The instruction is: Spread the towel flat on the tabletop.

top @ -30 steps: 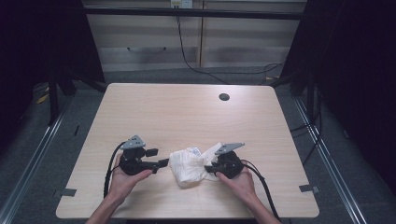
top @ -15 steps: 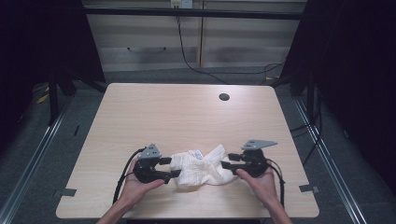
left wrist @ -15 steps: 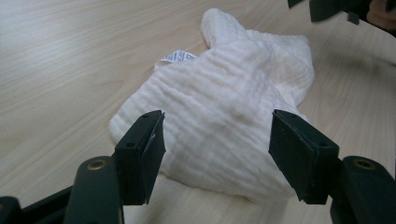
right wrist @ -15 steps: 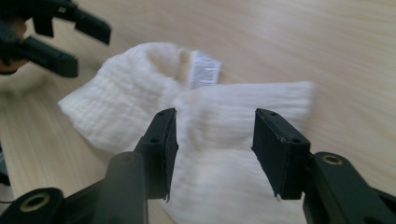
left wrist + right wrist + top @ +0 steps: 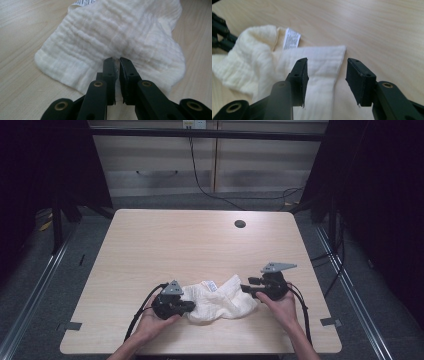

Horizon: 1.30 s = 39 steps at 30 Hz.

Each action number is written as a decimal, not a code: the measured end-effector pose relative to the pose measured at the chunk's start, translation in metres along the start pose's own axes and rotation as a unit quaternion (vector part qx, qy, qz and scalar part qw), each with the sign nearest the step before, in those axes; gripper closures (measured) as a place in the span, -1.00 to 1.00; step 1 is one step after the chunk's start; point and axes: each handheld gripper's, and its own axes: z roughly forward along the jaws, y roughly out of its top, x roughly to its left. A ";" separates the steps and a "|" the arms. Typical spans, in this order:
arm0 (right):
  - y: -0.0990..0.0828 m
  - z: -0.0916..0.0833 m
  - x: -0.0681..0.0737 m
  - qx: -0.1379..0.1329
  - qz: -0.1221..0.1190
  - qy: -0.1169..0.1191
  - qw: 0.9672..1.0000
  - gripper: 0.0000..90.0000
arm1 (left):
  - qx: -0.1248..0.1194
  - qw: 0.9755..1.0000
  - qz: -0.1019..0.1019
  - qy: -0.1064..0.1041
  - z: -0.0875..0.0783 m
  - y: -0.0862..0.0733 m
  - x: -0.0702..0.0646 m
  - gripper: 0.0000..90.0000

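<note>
a: so where does the cloth (image 5: 220,301) sit?

b: near the front edge of the table (image 5: 165,240), crumpled, lying between the 2 grippers with its long axis running left to right.

a: and the left gripper (image 5: 187,307)?

b: its jaws have just been closing and are now clenched on a fold of the cloth; in the left gripper view the gauzy weave puckers right at the tips (image 5: 116,61).

a: the right gripper (image 5: 246,288)?

b: its jaws have just been opening and now stand apart. in the right gripper view a flat corner of the cloth (image 5: 324,62) lies under and between them, but the pads don't press on it.

a: so which hand leads?

b: my guess is the right 1. that free corner lies straight ahead of its jaws, so it only needs to dip and pinch while the left anchors the other end.

a: material?

b: soft cream muslin, crinkled in ridges, with a small white printed label (image 5: 291,38) sewn at 1 edge. the table is smooth pale wood grain with a dark round hole (image 5: 240,224) near the far side.
</note>
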 end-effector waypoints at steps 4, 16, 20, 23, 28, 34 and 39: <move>0.012 0.016 -0.006 0.004 -0.008 0.002 1.000 0.16 | 0.001 1.000 0.002 0.001 0.000 0.000 0.002 0.91; 0.014 0.064 -0.031 0.037 0.028 0.031 0.998 0.43 | 0.005 1.000 0.014 0.014 -0.002 0.000 0.003 0.93; 0.014 0.057 -0.028 0.026 0.025 0.057 0.998 0.97 | 0.004 1.000 0.012 0.015 -0.002 0.000 0.003 0.92; 0.016 0.051 -0.025 0.015 0.022 0.063 0.998 1.00 | 0.003 1.000 0.013 0.015 -0.002 0.000 0.003 0.91; 0.023 0.040 -0.020 -0.004 0.008 0.051 0.999 1.00 | 0.001 1.000 0.009 0.016 -0.002 -0.001 0.004 0.91; 0.050 0.010 -0.017 -0.067 -0.009 0.033 0.997 1.00 | 0.001 1.000 0.004 0.028 -0.003 0.000 0.008 0.88; 0.070 -0.013 -0.015 -0.095 -0.018 0.026 0.995 1.00 | -0.002 0.999 -0.005 0.035 -0.006 -0.002 0.012 0.85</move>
